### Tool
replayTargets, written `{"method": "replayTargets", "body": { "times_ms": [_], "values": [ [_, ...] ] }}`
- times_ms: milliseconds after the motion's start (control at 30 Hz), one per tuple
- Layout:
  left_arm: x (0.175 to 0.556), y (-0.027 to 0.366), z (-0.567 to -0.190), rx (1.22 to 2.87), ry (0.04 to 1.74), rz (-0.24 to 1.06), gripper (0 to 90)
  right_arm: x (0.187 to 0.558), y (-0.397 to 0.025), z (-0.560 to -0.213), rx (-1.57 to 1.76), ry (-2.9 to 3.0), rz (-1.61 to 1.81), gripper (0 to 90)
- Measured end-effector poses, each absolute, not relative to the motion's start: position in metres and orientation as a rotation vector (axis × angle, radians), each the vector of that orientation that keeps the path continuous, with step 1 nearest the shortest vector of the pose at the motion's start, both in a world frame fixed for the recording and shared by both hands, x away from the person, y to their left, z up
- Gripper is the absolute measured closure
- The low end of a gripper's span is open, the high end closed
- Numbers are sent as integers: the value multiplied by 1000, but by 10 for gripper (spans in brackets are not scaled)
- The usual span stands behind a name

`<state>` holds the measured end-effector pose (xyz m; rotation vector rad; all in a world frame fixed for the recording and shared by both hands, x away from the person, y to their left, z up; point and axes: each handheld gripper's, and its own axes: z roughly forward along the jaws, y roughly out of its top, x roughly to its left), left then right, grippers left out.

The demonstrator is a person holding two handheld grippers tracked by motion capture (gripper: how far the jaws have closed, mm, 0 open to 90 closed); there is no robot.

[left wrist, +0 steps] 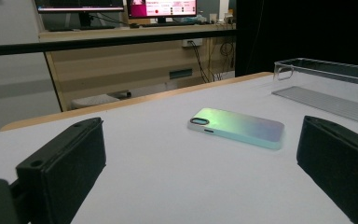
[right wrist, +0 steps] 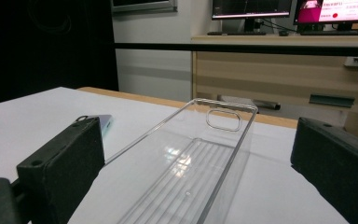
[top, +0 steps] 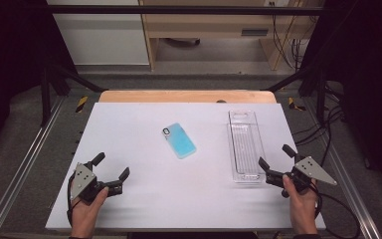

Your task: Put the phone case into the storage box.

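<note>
A light blue phone (top: pixel 179 140) lies back-up near the middle of the white table (top: pixel 144 204); the left gripper view shows this phone (left wrist: pixel 238 127) ahead between the jaws. A long clear plastic tray (top: pixel 245 146) lies to its right, lengthwise. My left gripper (top: pixel 112 172) rests open at the front left, well short of the phone. At the front right, my right gripper (top: pixel 276 157) is open just beside the tray's near end. The tray (right wrist: pixel 200 172) runs away between its jaws, with a slice of the phone (right wrist: pixel 104 124) behind the left jaw.
A wooden strip (top: pixel 186 96) borders the table's far edge. Metal frame rails (top: pixel 25 159) run along both sides, and cables (top: pixel 323 134) lie on the floor at the right. Beyond stand a desk (left wrist: pixel 135 51) and monitors (right wrist: pixel 251 8).
</note>
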<state>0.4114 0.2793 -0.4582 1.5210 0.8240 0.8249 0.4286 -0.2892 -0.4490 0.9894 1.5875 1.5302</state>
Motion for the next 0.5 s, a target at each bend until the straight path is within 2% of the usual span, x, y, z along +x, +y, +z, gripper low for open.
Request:
{"method": "replayTargets", "body": {
  "times_ms": [333, 500],
  "values": [
    [411, 280, -459, 1529, 829, 822, 8, 429, -289, -443, 1048, 1621, 1498, 21],
    [410, 282, -458, 1520, 841, 822, 8, 428, -278, -426, 1037, 1637, 1441, 26]
  ]
}}
